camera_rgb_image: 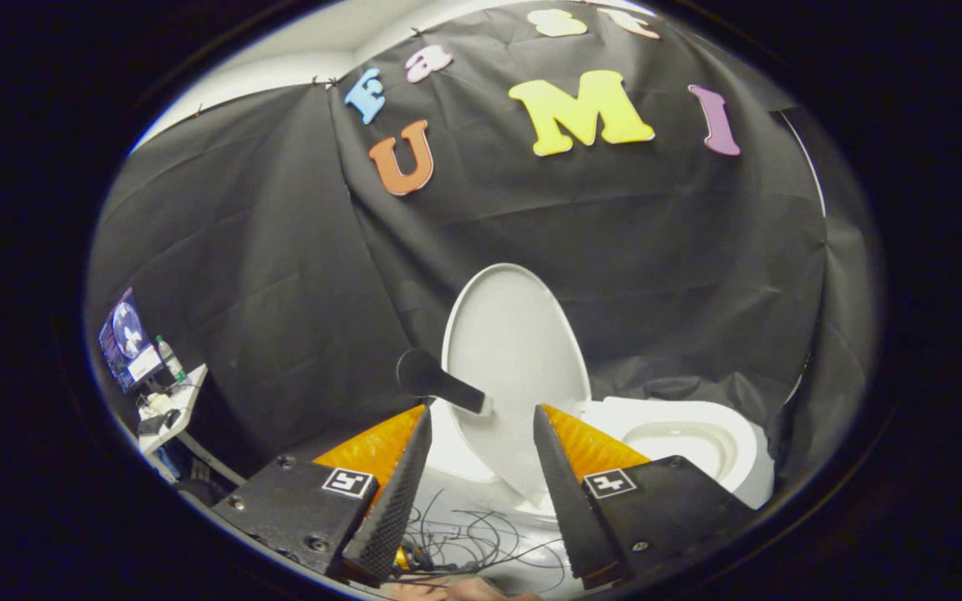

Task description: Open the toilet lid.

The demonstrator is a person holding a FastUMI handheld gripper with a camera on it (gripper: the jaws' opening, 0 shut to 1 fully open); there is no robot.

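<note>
A fisheye view looks forward along a handheld gripper (481,430) in a booth draped with black cloth. Its jaws stand open, with a wide gap between the two dark, textured fingers (402,484); they grip nothing.

Just ahead of the fingers, seen through the gap, stands a white toilet lid (514,351). It is already raised, close to upright, its broad oval face turned toward the camera and tilted slightly. A black handle (439,380), paddle shaped, is fixed to the lid's near edge and sticks out to the side, just beyond the left finger tip. Beside the lid, past the right finger, the white toilet bowl (690,442) lies uncovered, its seat ring and hollow visible.

The lid looks like rigid, smooth plastic: light, stiff, probably slippery on its glossy face, and swinging on a hinge at its base. The black handle seems the safest place to take hold, since the bare rim would offer little grip.

Thin dark cables (464,534) lie below the fingers. Off to the far left, a small tabletop (176,401) carries a bottle (169,357) and a screen (126,338).
</note>
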